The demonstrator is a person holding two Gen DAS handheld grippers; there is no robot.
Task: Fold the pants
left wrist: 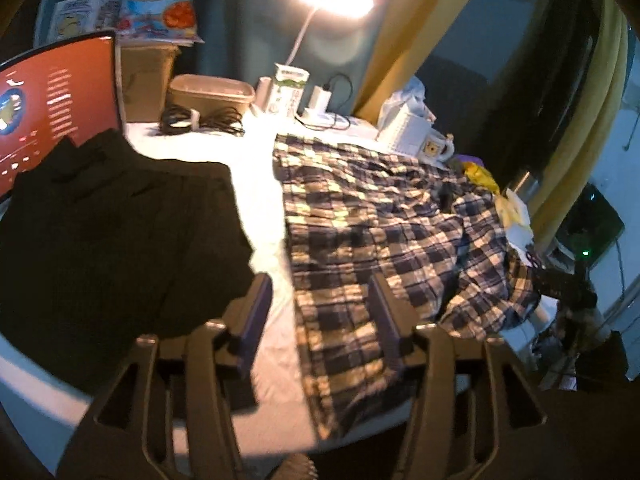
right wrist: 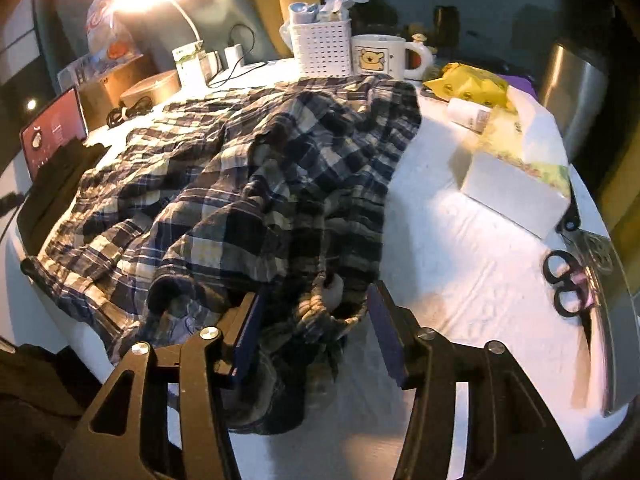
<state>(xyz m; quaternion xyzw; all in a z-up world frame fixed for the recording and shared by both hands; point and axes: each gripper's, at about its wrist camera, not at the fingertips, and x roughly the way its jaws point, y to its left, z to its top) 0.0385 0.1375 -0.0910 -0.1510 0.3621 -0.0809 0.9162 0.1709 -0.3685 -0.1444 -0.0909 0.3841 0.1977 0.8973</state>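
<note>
The blue-and-cream plaid cotton pants [right wrist: 256, 184] lie rumpled on the white-covered table [right wrist: 460, 248]; both the left gripper [left wrist: 320, 300] and right gripper [right wrist: 316, 312] stand apart, empty; pinch the bunched waistband squarely and pull flat before folding

The plaid pants [right wrist: 256, 184] are soft woven cloth, matt and heavily creased, bunched just ahead of the right gripper [right wrist: 316, 312], whose fingers [right wrist: 248, 332] look like matt dark plastic with shiny metal screws. The table cover [right wrist: 460, 280] to its right is white, slightly wrinkled and faintly glossy. Beyond the pants, the mug [right wrist: 380, 58] looks like glazed ceramic. Left of the left gripper [left wrist: 320, 304] lies a matt black garment [left wrist: 120, 232].
</note>
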